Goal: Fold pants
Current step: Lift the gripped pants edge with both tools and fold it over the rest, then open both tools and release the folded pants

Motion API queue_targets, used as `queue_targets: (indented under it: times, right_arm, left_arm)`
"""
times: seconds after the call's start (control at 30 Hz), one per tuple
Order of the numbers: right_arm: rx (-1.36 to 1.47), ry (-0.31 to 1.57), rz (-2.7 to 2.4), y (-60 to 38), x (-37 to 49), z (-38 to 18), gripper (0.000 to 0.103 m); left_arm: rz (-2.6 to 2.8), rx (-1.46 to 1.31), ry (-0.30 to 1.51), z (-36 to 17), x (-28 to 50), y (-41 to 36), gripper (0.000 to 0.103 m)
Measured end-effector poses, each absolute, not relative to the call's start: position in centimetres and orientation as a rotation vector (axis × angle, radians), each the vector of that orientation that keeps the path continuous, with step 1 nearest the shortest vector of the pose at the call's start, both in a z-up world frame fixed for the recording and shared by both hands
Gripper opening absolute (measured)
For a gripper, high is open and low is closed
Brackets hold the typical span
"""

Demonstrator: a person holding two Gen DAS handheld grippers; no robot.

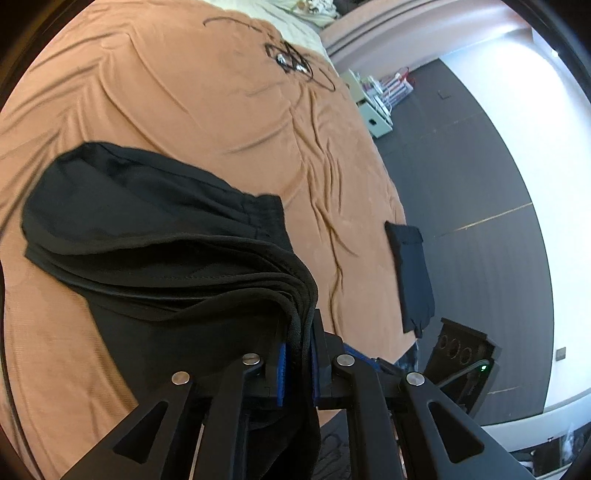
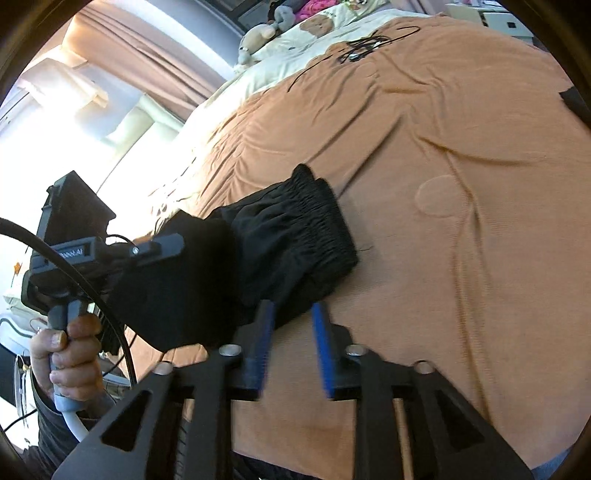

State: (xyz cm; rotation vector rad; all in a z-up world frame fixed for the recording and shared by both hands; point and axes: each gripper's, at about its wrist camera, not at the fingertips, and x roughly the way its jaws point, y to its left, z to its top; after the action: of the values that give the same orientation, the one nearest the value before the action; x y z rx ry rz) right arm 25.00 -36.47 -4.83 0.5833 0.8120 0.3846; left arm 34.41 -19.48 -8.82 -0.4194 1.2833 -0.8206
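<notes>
The black pants [image 1: 147,236] lie bunched in folded layers on the orange bedspread [image 1: 184,92]. My left gripper [image 1: 299,332] is shut on a thick stack of their layers, and the cloth runs down between its blue pads [image 1: 282,369]. In the right wrist view the pants' gathered elastic waistband [image 2: 317,221] lies flat on the bedspread [image 2: 443,258]. My right gripper [image 2: 293,325] stands open just below it. An edge of black cloth reaches between its fingertips, but the pads do not press on it. A hand [image 2: 70,350] holds the left gripper [image 2: 162,251] at the left.
A second folded black garment [image 1: 410,277] lies at the bed's right edge. A tangle of thin black cable [image 1: 291,62] sits far up the bed, with pillows and soft toys [image 2: 266,33] beyond it. Dark floor [image 1: 480,166] and a black box [image 1: 461,354] lie past the edge.
</notes>
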Motion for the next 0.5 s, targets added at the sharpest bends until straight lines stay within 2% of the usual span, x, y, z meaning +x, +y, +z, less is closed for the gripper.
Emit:
queue_targets:
  times: [0.03,0.07,0.1,0.17,0.23,0.4,0.5]
  right_arm:
    - [0.585,0.807,0.38,-36.7,24.7,-4.7,0.038]
    - [0.585,0.799,0.379,-37.0,24.5,-4.5,0.044]
    - [0.583,0.793,0.378,-37.3,24.2,-4.4,0.049]
    - [0.582,0.776,0.372,-37.9,23.7,-3.9,0.052]
    - [0.582,0.77,0.373,-38.2,24.0,-4.0,0.052]
    - [0.551,0.77,0.39,-37.4,24.8,-3.7,0.063]
    - [0.526,0.797,0.413,-36.2,25.6,-4.0,0.065]
  left_arm:
    - [-0.827,-0.419,1.295,-9.1,34.3,-19.9,0.019]
    - [-0.84,-0.424,1.31,-9.5,34.3,-20.4,0.033]
    - [-0.847,-0.427,1.315,-9.6,34.1,-20.6,0.043]
    - [-0.858,-0.423,1.309,-9.7,34.0,-21.0,0.079]
    - [-0.837,-0.399,1.288,-9.5,33.9,-20.8,0.093]
    - [-0.784,-0.393,1.292,-9.8,34.2,-18.8,0.097]
    - [-0.738,-0.408,1.295,-10.5,34.5,-17.2,0.101]
